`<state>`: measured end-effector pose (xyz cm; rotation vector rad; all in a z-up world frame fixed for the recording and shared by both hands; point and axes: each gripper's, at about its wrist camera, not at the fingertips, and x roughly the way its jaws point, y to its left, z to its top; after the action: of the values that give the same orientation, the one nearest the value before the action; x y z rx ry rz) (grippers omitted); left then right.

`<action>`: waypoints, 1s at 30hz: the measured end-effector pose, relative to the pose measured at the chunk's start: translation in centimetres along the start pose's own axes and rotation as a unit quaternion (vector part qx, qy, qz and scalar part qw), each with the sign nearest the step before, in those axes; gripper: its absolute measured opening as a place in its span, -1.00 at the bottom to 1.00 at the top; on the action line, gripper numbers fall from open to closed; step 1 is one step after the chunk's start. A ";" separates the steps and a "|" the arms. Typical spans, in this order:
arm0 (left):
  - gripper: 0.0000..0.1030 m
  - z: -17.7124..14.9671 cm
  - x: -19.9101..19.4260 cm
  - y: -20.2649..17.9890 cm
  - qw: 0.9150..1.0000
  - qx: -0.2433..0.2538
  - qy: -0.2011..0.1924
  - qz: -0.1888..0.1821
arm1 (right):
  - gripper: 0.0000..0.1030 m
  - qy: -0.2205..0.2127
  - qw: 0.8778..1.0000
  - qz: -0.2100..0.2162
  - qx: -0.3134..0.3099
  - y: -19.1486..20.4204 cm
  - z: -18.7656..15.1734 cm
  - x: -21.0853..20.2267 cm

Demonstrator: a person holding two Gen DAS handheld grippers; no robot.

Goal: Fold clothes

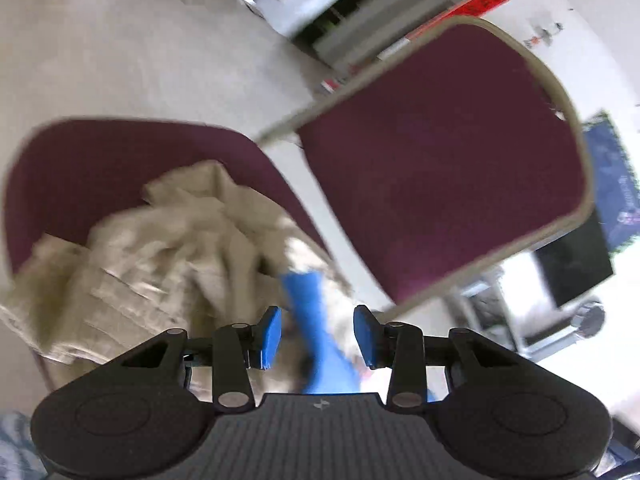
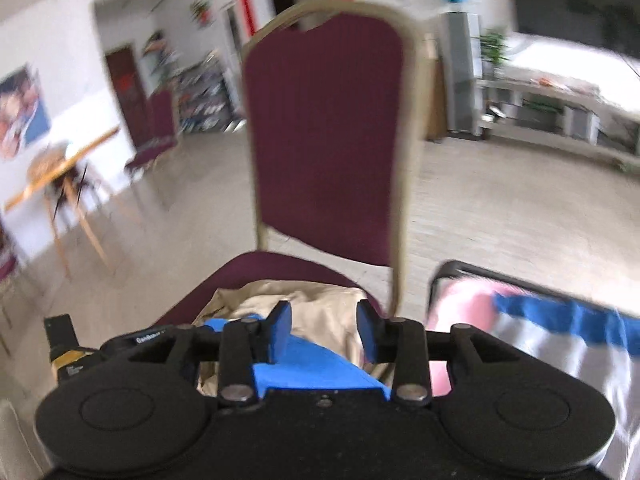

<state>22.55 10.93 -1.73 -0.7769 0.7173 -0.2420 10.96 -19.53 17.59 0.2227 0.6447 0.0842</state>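
Lying in a crumpled heap on the maroon seat of a banquet chair (image 1: 100,168), the beige garment (image 1: 168,248) takes up most of the cushion and spills over its near edge in the left wrist view. The chair's padded back (image 1: 440,152), framed in a pale gold tube, rises beyond the seat and appears tilted by the lens. The left gripper (image 1: 318,332) hangs above the near edge of the heap with its blue pads parted; a blue strip (image 1: 308,312) lies in the gap, and the blur makes it impossible to tell whether the pads touch it, so nothing is clearly held.

In the right wrist view the right gripper (image 2: 323,330) faces the same chair head-on, with the beige garment (image 2: 320,308) bunched on the seat (image 2: 272,264) just ahead of its fingertips. Its jaws stand apart with nothing pinched between them; a blue piece (image 2: 312,368) shows below them, close to the gripper's body. To the right, a striped cloth (image 2: 540,328) in pink, white and blue hangs at the frame's edge. A wooden table (image 2: 60,176) stands far left on the pale floor (image 2: 500,208).
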 end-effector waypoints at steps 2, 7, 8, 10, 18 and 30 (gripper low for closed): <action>-0.26 -0.4 0.5 -0.8 1.000 0.014 -0.003 0.011 | -0.31 -0.013 0.999 -0.004 0.029 -2.3 -1.9 -1.0; -0.51 -0.5 2.0 -1.8 0.998 0.035 -0.030 0.052 | -0.31 -0.014 0.995 -0.006 0.095 -5.9 -5.7 -1.5; -0.74 -0.6 1.9 -2.0 0.997 0.041 -0.035 0.056 | -0.31 -0.017 0.994 -0.006 0.109 -6.5 -6.5 -1.5; -0.92 -0.9 1.5 -2.7 0.995 0.060 -0.049 0.063 | -0.31 -0.023 0.991 -0.009 0.131 -7.7 -7.8 -1.6; -0.97 -3.8 -2.7 -6.9 0.959 0.190 -0.204 0.055 | -0.31 -0.004 0.978 -0.048 0.203 -11.6 -12.3 -1.2; -0.58 -2.7 -0.2 -4.6 0.967 0.141 -0.159 0.142 | -0.14 -0.017 0.966 -0.057 0.253 -15.1 -14.3 -6.3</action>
<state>20.81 6.31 0.34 -0.4207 0.4681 0.0426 -2.57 -32.55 6.71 0.6784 0.6344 -0.1982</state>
